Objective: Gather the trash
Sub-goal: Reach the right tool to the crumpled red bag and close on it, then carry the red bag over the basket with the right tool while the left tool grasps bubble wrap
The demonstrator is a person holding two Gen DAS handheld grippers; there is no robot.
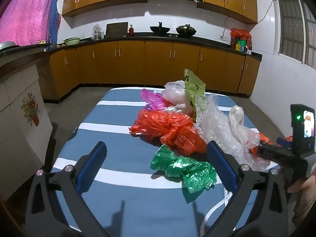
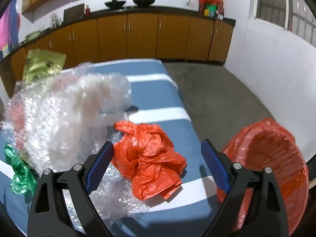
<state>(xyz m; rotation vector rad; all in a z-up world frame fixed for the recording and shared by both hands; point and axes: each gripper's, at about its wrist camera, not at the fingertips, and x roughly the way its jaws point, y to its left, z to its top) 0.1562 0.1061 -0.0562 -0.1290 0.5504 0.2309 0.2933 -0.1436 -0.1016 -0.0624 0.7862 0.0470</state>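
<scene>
Crumpled plastic trash lies piled on a blue-and-white striped table (image 1: 118,122). The pile holds a big orange bag (image 1: 167,128), a green foil bag (image 1: 187,169), bubble wrap (image 1: 217,126), a pink bag (image 1: 152,98) and a yellow-green wrapper (image 1: 194,86). My left gripper (image 1: 156,148) hovers open over the table's near end, and the green bag lies just ahead of its right finger. In the right wrist view my right gripper (image 2: 158,144) is open. A smaller orange bag (image 2: 152,160) sits between its fingers on the table, with no pad clearly pressing it. Bubble wrap (image 2: 65,114) bulges at its left.
A basket lined with an orange bag (image 2: 276,158) stands on the floor just off the table's right edge. Kitchen cabinets (image 1: 158,63) line the far wall, with woks on the counter. A white cupboard (image 1: 21,106) stands left of the table. Bare concrete floor (image 2: 217,90) lies to the right.
</scene>
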